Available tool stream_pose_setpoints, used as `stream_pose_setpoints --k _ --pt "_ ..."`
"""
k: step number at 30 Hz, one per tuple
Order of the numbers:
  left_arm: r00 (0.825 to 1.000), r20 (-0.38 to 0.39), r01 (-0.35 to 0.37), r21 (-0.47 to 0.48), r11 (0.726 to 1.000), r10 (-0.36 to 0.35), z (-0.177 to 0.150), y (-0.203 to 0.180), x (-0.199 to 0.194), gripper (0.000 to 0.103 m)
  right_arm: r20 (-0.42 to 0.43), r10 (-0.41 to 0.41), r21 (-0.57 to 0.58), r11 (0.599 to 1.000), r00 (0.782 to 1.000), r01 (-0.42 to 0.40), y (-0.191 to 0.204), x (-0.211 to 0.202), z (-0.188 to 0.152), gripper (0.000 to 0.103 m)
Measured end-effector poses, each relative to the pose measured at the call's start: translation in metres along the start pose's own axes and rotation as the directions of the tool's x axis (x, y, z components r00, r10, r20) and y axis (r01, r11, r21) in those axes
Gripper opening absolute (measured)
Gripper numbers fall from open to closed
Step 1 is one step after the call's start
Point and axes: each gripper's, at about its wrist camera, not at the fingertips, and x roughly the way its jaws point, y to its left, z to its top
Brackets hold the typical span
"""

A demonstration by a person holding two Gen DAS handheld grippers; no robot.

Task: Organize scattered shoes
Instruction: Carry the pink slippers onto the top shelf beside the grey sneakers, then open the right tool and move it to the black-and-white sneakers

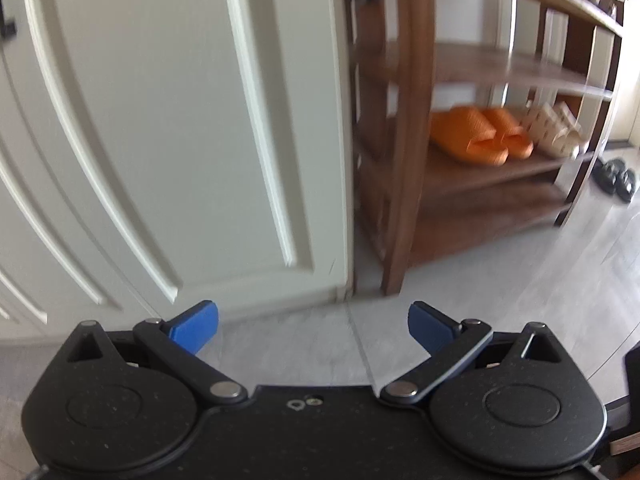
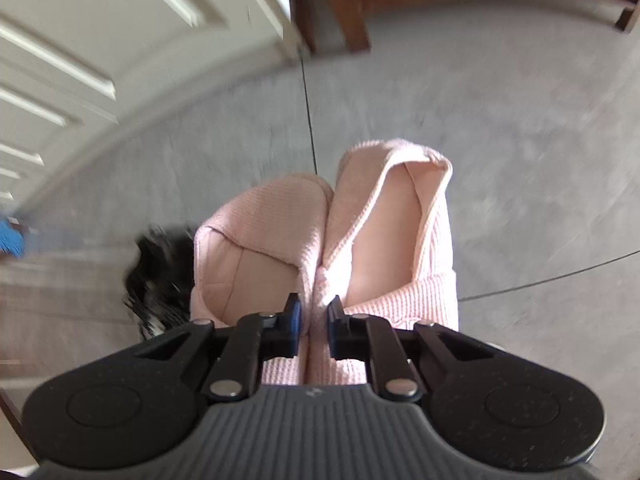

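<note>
A white paneled door (image 1: 172, 128) fills the left half of the left wrist view, and its lower panels (image 2: 80, 52) curve across the upper left of the right wrist view. Below it the gray floor (image 1: 500, 292) spreads out, marked by thin dark seams (image 2: 310, 120). To the right of the door stands a brown wooden shoe rack (image 1: 404, 128) with several shelves, its legs on the floor just beside the door's edge; the rack's feet (image 2: 352, 16) show at the top of the right wrist view. On one of the lower shelves a pair of orange slippers (image 1: 480, 136) sits side by side, and just to their right on the same shelf is a pair of cream slippers (image 1: 554, 130), blurred. On the floor past the rack's far end lies a pair of dark sandals (image 1: 616, 178), well apart from the rest. The pair of pink slippers (image 2: 332, 224) hangs off the floor in the right gripper (image 2: 314, 320), soles pressed together and toes pointing away from the camera; the gripper's blue pads (image 2: 295, 318) are clamped on the two inner edges where the slippers meet. Left of the slippers a dark blurred object (image 2: 160, 276) lies on the floor, too smeared to make out. The left gripper (image 1: 314, 326) holds nothing, its blue fingertips (image 1: 198, 326) standing wide apart above the floor in front of the door's bottom corner.
</note>
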Motion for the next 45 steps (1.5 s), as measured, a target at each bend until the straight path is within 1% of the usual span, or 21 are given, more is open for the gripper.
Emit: stream_pose_setpoints --k 2,3,4,6,8,10,11,13,14,16,17,18,20,21,22,23,28,34,38,43,45 --pt "0.999 0.046 0.015 -0.013 1.0 -0.014 0.034 -0.011 -0.02 0.102 0.044 0.012 0.006 1.0 0.999 -0.013 -0.001 -0.038 0.013 0.015" --pt "0.997 0.069 0.021 -0.02 1.0 -0.02 0.05 -0.016 -0.03 0.102 0.098 0.019 -0.004 1.0 0.995 -0.019 -0.002 -0.083 0.032 0.014" --pt "0.995 0.094 0.029 -0.029 0.999 -0.026 0.069 -0.022 -0.04 0.102 0.134 0.024 -0.004 1.0 0.991 -0.023 -0.003 -0.112 0.045 0.014" --pt "0.99 0.137 0.045 -0.052 0.998 -0.037 0.1 -0.032 -0.057 0.102 0.208 0.032 -0.009 0.999 0.978 -0.031 -0.006 -0.17 0.072 0.014" --pt "0.983 0.176 0.066 -0.074 0.995 -0.052 0.13 -0.041 -0.072 0.102 0.263 0.034 -0.01 0.999 0.964 -0.033 -0.008 -0.211 0.092 0.014" --pt "0.975 0.216 0.08 -0.089 0.993 -0.059 0.16 -0.051 -0.086 0.102 0.354 0.045 -0.012 0.999 0.934 -0.044 -0.012 -0.281 0.126 0.014" --pt "0.97 0.236 0.087 -0.096 0.992 -0.062 0.176 -0.057 -0.093 0.102 0.407 0.048 -0.028 0.999 0.912 -0.04 -0.013 -0.32 0.147 0.014" --pt "0.958 0.278 0.103 -0.116 0.988 -0.068 0.206 -0.068 -0.105 0.102 0.481 0.06 -0.052 0.998 0.875 -0.04 -0.012 -0.377 0.184 0.014" --pt "0.952 0.298 0.113 -0.128 0.985 -0.07 0.221 -0.073 -0.11 0.102 0.509 0.065 -0.069 0.997 0.859 -0.034 -0.009 -0.397 0.205 0.014" --pt "0.942 0.328 0.121 -0.141 0.983 -0.069 0.239 -0.081 -0.117 0.102 0.541 0.06 -0.116 0.993 0.839 0.004 -0.01 -0.435 0.25 0.014" --pt "0.936 0.345 0.122 -0.149 0.981 -0.064 0.249 -0.086 -0.119 0.102 0.55 0.058 -0.14 0.99 0.833 0.024 -0.015 -0.443 0.274 0.014" --pt "0.929 0.365 0.122 -0.157 0.98 -0.057 0.26 -0.092 -0.12 0.102 0.554 0.052 -0.172 0.984 0.831 0.054 -0.017 -0.446 0.303 0.014" --pt "0.925 0.379 0.112 -0.173 0.978 -0.039 0.268 -0.095 -0.123 0.102 0.556 0.04 -0.204 0.975 0.83 0.089 -0.026 -0.451 0.336 0.014" --pt "0.923 0.383 0.106 -0.181 0.978 -0.029 0.271 -0.095 -0.125 0.102 0.549 0.035 -0.214 0.972 0.835 0.1 -0.031 -0.447 0.371 0.014" --pt "0.922 0.388 0.1 -0.19 0.977 -0.019 0.274 -0.095 -0.126 0.102 0.548 0.025 -0.218 0.969 0.836 0.114 -0.034 -0.439 0.393 0.014" --pt "0.923 0.384 0.083 -0.204 0.975 0.002 0.276 -0.095 -0.125 0.102 0.548 0.013 -0.221 0.967 0.837 0.129 -0.037 -0.43 0.414 0.014" --pt "0.936 0.336 -0.008 -0.282 0.959 0.106 0.274 -0.088 -0.116 0.102 0.505 -0.039 -0.216 0.961 0.862 0.17 -0.057 -0.367 0.501 0.014" --pt "0.94 0.281 -0.098 -0.322 0.942 0.194 0.271 -0.084 -0.105 0.102 0.442 -0.103 -0.228 0.948 0.891 0.223 -0.069 -0.315 0.546 0.014" --pt "0.944 0.24 -0.139 -0.334 0.932 0.227 0.266 -0.081 -0.101 0.102 0.447 -0.135 -0.263 0.925 0.884 0.274 -0.065 -0.301 0.548 0.015" --pt "0.944 0.209 -0.175 -0.334 0.926 0.254 0.259 -0.072 -0.102 0.102 0.488 -0.12 -0.252 0.929 0.865 0.271 -0.068 -0.303 0.538 0.022" --pt "0.939 0.207 -0.194 -0.336 0.922 0.273 0.254 -0.065 -0.106 0.102 0.555 -0.082 -0.254 0.931 0.828 0.262 -0.068 -0.318 0.521 0.032"
